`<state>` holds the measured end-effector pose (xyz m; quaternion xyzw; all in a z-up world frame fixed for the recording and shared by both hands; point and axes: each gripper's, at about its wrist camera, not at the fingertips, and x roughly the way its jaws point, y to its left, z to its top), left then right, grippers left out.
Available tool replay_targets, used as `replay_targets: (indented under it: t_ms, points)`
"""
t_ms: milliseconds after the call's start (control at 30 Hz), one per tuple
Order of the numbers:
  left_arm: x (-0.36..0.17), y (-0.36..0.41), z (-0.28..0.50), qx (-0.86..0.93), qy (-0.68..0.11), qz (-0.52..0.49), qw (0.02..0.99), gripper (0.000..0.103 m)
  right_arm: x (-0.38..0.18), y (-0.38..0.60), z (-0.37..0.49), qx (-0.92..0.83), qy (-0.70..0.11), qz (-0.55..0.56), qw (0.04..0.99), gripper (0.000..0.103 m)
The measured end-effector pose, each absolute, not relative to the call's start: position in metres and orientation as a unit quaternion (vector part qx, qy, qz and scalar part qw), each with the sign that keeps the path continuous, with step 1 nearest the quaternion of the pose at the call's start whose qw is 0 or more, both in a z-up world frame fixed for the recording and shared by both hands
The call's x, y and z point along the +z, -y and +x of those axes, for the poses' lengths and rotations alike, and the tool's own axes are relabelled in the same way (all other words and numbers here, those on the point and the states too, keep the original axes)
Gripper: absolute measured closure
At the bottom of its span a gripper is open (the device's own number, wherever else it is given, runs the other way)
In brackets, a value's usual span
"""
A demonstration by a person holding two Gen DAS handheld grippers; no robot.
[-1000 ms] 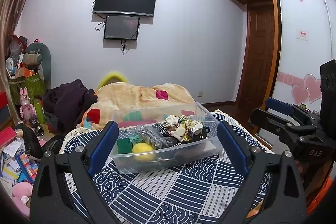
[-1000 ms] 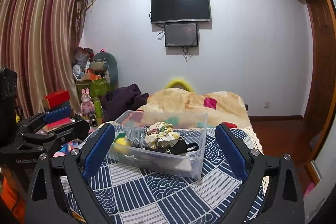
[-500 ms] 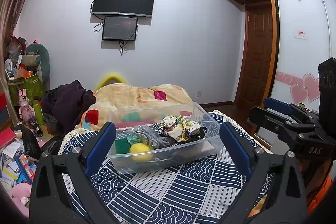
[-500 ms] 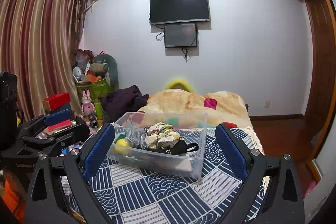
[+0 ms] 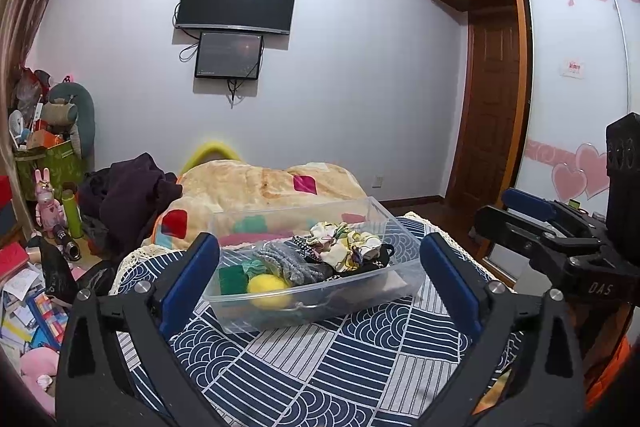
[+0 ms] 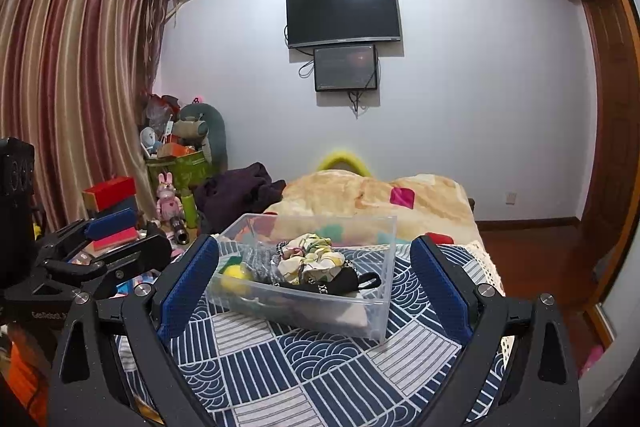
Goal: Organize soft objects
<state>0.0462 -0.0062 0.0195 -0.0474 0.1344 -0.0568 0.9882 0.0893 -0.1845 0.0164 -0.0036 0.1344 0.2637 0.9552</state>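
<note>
A clear plastic bin [image 5: 396,235] [image 6: 384,307] stands on the bed's blue patterned cover [image 5: 320,359]. In it lie a yellow ball [image 5: 267,290] [image 6: 234,275], a green cloth [image 5: 231,279], grey knit fabric [image 5: 288,263], a floral scrunchie [image 5: 344,247] [image 6: 310,255] and a black strap piece [image 6: 352,281]. My left gripper [image 5: 320,283] is open and empty, held back from the bin. My right gripper [image 6: 314,287] is open and empty, also short of the bin. Each gripper shows at the edge of the other's view.
A beige quilt [image 5: 260,187] and a dark clothes heap [image 5: 132,191] lie beyond the bin. Toys, boxes and books [image 5: 36,267] crowd the floor at left. A wooden door [image 5: 492,107] and wardrobe stand at right. A TV [image 5: 236,1] hangs on the wall.
Both grippers have drifted slightly back and up from the bin. Nothing was grasped or released; the bin's contents are unchanged.
</note>
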Motion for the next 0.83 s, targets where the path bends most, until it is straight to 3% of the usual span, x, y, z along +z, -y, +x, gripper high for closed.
replay_targets:
  t_ms: [833]
  points:
    - [0.0189, 0.0092, 0.0472, -0.057, -0.141, -0.043, 0.987, 0.001, 0.0139, 0.1827, 0.0909, 0.261, -0.142, -0.003, 0.955, 0.000]
